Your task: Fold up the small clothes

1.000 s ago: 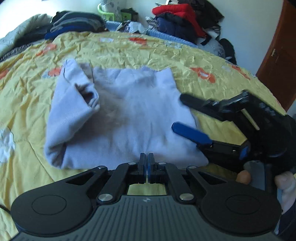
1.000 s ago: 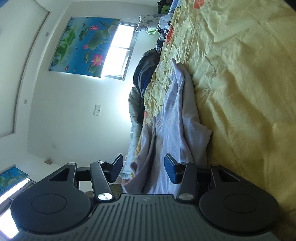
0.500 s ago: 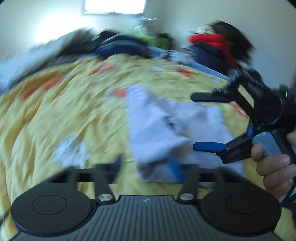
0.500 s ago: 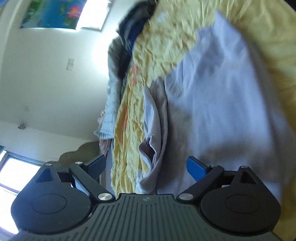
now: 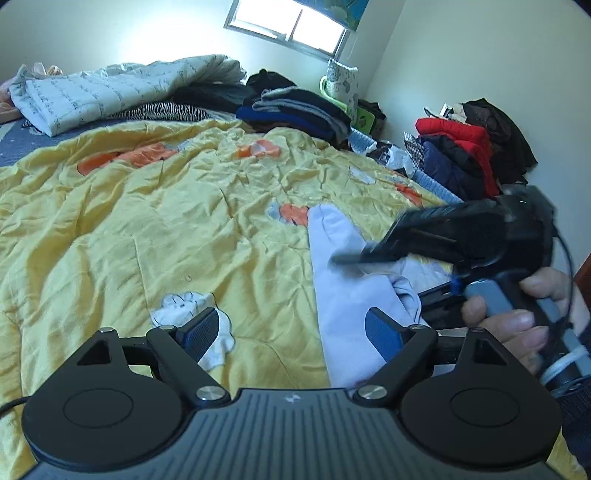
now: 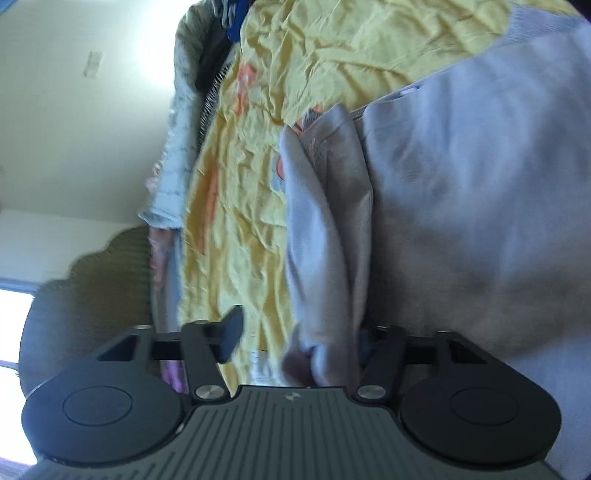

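Bed (image 5: 92, 229) fills most of both views, covered with a wrinkled yellow quilt (image 5: 177, 236) with orange and white patches. Pale lilac garment (image 5: 343, 295) lies on the quilt toward the right side in the left wrist view, partly folded, one long folded edge running toward the far side of the bed; in the right wrist view the same garment (image 6: 472, 192) takes up the right half of the picture, with a rolled or folded flap along its left edge. Far edge of the bed: a white quilted blanket (image 5: 110, 88), a stack of dark folded clothes (image 5: 299, 107), and a red and navy heap (image 5: 454, 147) against the wall under the window (image 5: 291, 22). Left gripper (image 5: 291, 332) sits low over the quilt, jaws spread wide after just opening, nothing pinched; the right blue pad (image 5: 382, 334) overlaps the garment's edge in view, the left pad over a white patch. Right gripper (image 5: 354, 260), held by a hand (image 5: 517, 317), hangs above the garment, motion-blurred. Seen from its own camera, the right gripper (image 6: 299, 339) has jaws partway apart and just been closing, with the garment's folded flap lying between them; contact with the pads can't be confirmed, the right pad is hidden behind the cloth.
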